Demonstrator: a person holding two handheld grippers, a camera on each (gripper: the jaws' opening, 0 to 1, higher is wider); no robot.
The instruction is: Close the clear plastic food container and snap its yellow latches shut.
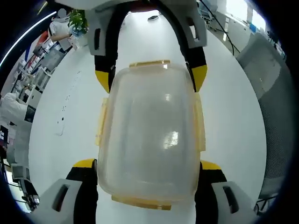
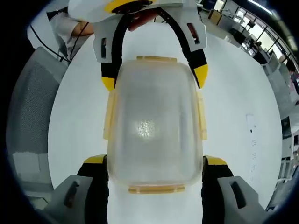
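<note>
A clear plastic food container (image 1: 149, 135) lies on a white table (image 1: 233, 121) with its lid on. Yellow latches line its edges; the long-side latches (image 1: 200, 126) flare outward. My left gripper (image 1: 147, 165) holds the near end, its yellow-tipped jaws against both sides. The right gripper (image 1: 150, 78) clasps the far end from the opposite direction. In the right gripper view the same container (image 2: 154, 126) sits between my right gripper (image 2: 154, 161) below and the left gripper (image 2: 155, 77) above. A yellow end latch (image 2: 156, 189) lies flat near the camera.
A grey mesh chair (image 1: 275, 107) stands beside the table, also seen as a chair (image 2: 28, 116) on the other side. A person's hand (image 2: 142, 17) holds the left gripper. Shelves and a green plant (image 1: 77, 21) stand beyond the table.
</note>
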